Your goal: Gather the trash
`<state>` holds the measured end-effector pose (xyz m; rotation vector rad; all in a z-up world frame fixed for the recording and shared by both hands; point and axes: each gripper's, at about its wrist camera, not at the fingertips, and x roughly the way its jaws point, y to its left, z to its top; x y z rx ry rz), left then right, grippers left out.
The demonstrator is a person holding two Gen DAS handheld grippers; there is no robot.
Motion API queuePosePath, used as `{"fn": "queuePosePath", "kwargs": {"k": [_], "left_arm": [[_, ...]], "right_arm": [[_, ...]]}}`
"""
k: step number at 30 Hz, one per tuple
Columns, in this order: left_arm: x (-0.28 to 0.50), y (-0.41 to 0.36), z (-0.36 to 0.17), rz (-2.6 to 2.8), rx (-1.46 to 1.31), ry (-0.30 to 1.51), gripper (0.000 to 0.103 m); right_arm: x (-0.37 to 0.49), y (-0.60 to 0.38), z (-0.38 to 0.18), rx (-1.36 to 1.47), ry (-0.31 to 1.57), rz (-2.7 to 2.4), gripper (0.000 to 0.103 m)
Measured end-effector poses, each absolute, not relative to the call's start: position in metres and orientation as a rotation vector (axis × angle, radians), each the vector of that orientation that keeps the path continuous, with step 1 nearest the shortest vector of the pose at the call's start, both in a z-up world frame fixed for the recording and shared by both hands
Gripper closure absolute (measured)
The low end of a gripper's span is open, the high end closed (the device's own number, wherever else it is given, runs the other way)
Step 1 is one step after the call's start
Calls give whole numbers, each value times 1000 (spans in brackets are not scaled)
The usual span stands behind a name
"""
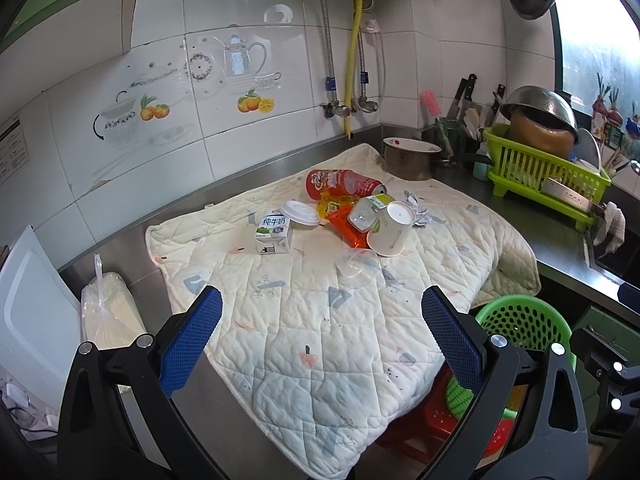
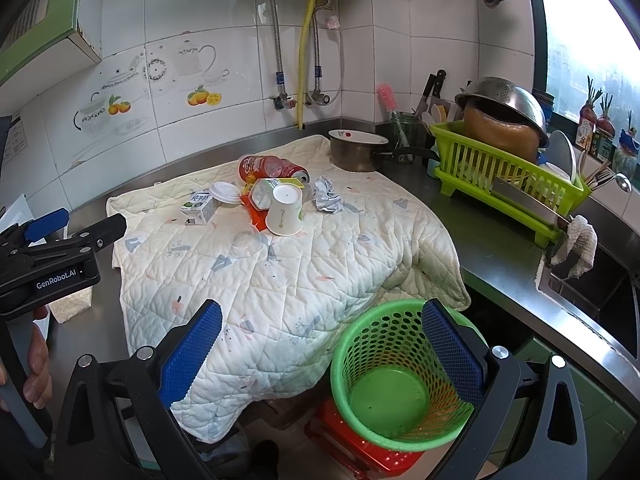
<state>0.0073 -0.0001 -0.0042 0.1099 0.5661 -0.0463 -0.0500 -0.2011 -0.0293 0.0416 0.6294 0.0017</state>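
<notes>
Trash lies on a quilted cloth on the counter: a milk carton, a white lid, a red can, an orange wrapper, an overturned paper cup, a clear plastic cup and crumpled paper. My left gripper is open and empty, well short of the trash. My right gripper is open and empty, over the cloth's front edge and the rim of an empty green mesh basket. The left gripper also shows at the left of the right wrist view.
A pot stands behind the cloth. A green dish rack with a metal colander is at the right, a sink beyond it. A bagged pack lies left of the cloth. The basket sits on a red stool.
</notes>
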Motion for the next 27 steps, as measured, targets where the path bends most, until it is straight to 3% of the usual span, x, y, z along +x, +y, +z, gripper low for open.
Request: {"fn": "queuePosePath", "kwargs": {"k": [27], "left_arm": [[28,19,-12,-31,100,595,5]], "right_arm": [[-21,-187,-35,38,656,35,6]]}}
